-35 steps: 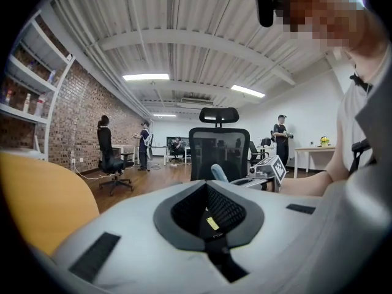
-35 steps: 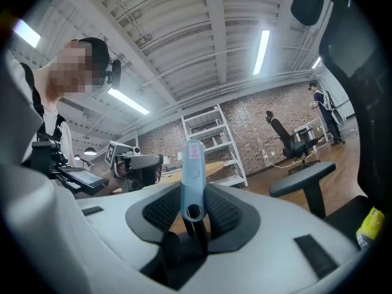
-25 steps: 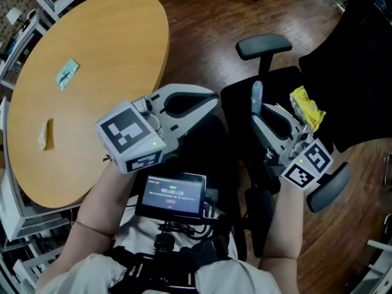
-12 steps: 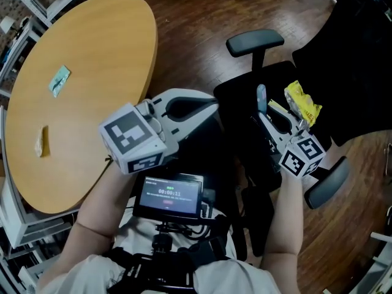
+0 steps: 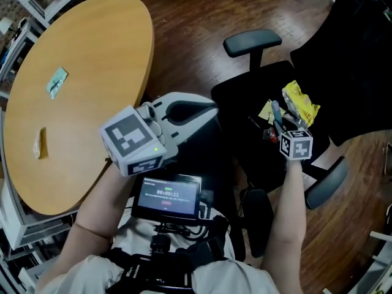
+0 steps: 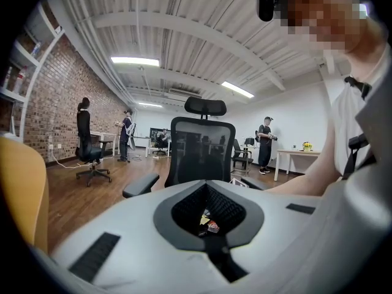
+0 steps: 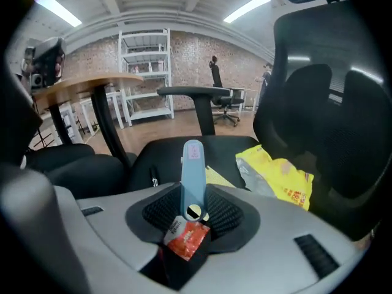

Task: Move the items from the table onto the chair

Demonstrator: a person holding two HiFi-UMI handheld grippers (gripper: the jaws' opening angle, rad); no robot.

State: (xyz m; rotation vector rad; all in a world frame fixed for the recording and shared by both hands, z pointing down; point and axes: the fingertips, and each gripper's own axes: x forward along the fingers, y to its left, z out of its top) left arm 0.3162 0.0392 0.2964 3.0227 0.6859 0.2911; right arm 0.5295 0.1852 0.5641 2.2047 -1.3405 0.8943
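My right gripper (image 5: pixel 277 116) (image 7: pixel 195 193) tilts down over the black chair seat (image 5: pixel 242 103) (image 7: pixel 165 155). It is shut on an upright light-blue stick (image 7: pixel 193 170) (image 5: pixel 275 110), and a red packet (image 7: pixel 187 239) (image 5: pixel 268 135) sits low in its throat. A yellow bag (image 5: pixel 300 103) (image 7: pixel 278 177) and a pale yellow sheet (image 5: pixel 266 110) (image 7: pixel 218 176) lie on the seat. On the round wooden table (image 5: pixel 92 48) rest a teal packet (image 5: pixel 56 81) and a tan item (image 5: pixel 41 143). My left gripper (image 5: pixel 209 106) (image 6: pixel 205 185) hangs between table and chair, shut and empty.
The chair's armrests (image 5: pixel 252 41) (image 5: pixel 324 185) flank the seat and its tall back (image 7: pixel 331 109) rises behind the yellow bag. A small dark pen-like thing (image 7: pixel 153 177) lies on the seat. A screen (image 5: pixel 166 196) hangs at my chest. White shelving (image 5: pixel 12 219) stands by the table.
My right gripper has dropped and tipped downward toward the chair seat, carrying the blue stick and red packet. The left gripper has stayed nearly where it was.
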